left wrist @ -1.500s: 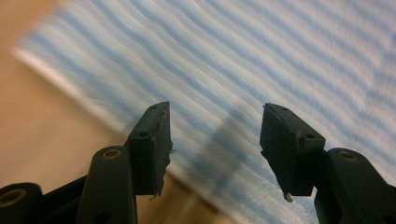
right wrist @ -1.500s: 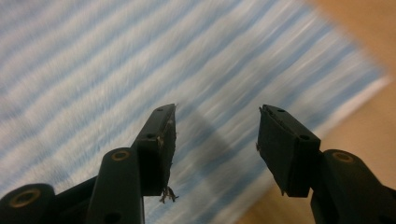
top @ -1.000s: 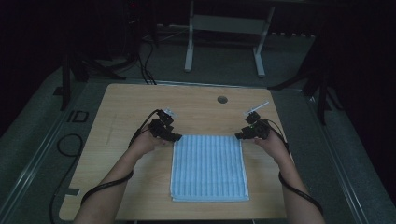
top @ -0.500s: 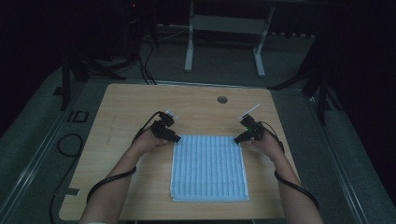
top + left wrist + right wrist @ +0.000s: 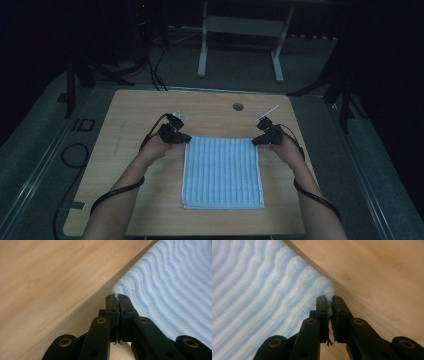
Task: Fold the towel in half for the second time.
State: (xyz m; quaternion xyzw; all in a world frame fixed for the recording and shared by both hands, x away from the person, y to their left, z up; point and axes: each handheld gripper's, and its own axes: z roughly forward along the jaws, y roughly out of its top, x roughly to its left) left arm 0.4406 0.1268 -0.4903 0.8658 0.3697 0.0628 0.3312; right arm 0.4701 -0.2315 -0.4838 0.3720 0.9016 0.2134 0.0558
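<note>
Two grippers pinch the far corners of one pale blue towel [image 5: 222, 171], which lies flat in the high view as an upright rectangle on the wooden table [image 5: 135, 107], ribbed with fine stripes running away from the person and edged with a paler hem. In that view the left gripper [image 5: 185, 139] meets the towel's far left corner and the right gripper [image 5: 255, 141] its far right corner, so the cloth spreads between the fingertips and back toward the person; the grippers are small and dark there, and the jaws themselves are too small to make out, while both forearms are cut off by the bottom edge. A round hole [image 5: 238, 106] in the tabletop sits beyond the fingertips, between the two grippers. In the left gripper view the jaws have just been closing and now stand pressed together on the towel [image 5: 175, 287], a thin sliver of its corner caught between the pads, the rest of the wavy blue and white ribs stretching off to the right of the fingers and bare wood to their left; the far part of the cloth is soft and out of focus. In the right gripper view the jaws have likewise just been closing and clamp a white tuft of the towel [image 5: 262, 290] corner, the cloth spreading left of the fingers, blurred toward the frame's edge, with wood on the right
</note>
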